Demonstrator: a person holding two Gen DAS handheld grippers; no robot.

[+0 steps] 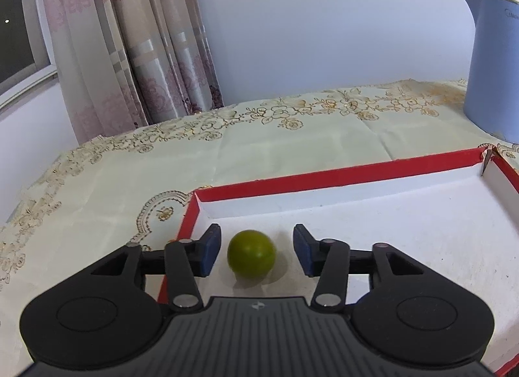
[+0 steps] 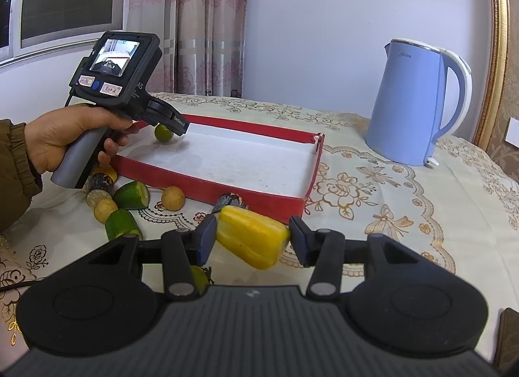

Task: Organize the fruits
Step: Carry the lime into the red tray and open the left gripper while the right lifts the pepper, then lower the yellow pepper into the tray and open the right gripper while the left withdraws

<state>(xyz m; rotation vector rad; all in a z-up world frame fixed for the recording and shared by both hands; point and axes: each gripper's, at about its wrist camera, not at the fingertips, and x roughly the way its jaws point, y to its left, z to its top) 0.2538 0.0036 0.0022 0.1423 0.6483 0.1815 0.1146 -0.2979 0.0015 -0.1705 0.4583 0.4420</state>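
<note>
A small round green fruit lies on the white floor of a shallow red box, near its left corner. My left gripper is open, with a finger on each side of the fruit and a gap on both sides. The right wrist view shows the same fruit under the left gripper. My right gripper is open around a yellow fruit piece, which lies tilted just in front of the box; the left pad looks close to touching it.
Loose pieces lie on the embroidered tablecloth left of the box: green chunks, round tan fruits, dark pieces. A blue kettle stands behind the box on the right. Curtains and a wall are behind.
</note>
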